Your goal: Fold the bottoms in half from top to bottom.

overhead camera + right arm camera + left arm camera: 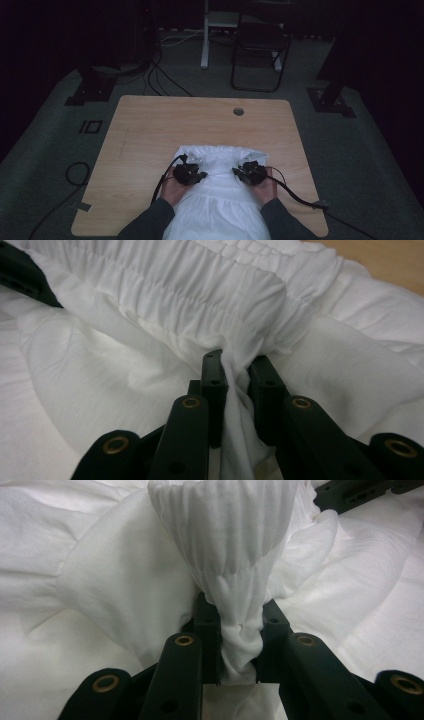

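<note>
A white garment [220, 202] with a shirred, gathered band lies on the near half of the wooden table [150, 125] and runs off its front edge. My left gripper [201, 175] rests on the garment's left side, shut on a bunched fold of the white cloth [235, 555], which rises in a fan from between the jaws [239, 611]. On the right side, my right gripper [236, 173] is shut on a pinch of cloth just below the gathered band [210, 285], seen close in its own view [239, 366]. The two grippers face each other across the band.
A round cable hole [238, 111] sits near the table's far edge. Cables trail from both grippers, one over the right front edge [305, 201]. Behind the table stand a dark folding chair [260, 45] and a white post [205, 35], with cords on the grey floor [75, 175].
</note>
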The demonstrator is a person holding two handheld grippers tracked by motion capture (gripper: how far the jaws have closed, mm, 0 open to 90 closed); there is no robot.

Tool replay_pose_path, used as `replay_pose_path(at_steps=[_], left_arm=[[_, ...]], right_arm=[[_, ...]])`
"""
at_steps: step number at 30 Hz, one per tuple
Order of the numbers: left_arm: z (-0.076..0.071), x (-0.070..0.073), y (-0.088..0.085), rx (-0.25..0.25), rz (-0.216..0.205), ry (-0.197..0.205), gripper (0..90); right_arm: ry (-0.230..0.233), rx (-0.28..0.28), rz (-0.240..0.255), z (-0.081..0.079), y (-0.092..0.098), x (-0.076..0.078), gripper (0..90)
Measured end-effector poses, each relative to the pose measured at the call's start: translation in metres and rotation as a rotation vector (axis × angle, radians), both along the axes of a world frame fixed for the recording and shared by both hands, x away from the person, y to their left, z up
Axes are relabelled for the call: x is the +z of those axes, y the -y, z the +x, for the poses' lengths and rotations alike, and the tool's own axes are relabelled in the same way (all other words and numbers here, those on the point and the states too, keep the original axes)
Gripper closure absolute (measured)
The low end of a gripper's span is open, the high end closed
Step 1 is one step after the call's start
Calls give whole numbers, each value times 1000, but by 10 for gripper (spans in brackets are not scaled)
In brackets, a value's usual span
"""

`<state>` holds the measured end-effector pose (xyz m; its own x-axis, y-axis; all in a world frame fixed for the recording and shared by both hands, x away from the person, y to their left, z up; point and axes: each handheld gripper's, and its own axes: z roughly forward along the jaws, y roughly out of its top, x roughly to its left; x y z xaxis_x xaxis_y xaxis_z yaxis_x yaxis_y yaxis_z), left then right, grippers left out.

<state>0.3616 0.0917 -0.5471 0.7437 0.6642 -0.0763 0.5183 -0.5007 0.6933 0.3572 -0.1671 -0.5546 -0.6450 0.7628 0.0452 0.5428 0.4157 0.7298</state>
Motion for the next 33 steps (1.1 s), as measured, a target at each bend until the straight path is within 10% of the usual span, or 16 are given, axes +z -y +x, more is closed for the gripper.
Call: replay_pose_path(at_steps=[14, 25, 33], left_arm=[[73, 6, 6, 70, 33, 19, 771], [122, 16, 14, 187, 112, 18, 772], [119, 33, 14, 189, 79, 59, 780]], right_arm=[[22, -67, -46, 82, -12, 5, 797], [3, -126, 11, 128, -15, 8, 797], [32, -153, 46, 131, -12, 20, 797]])
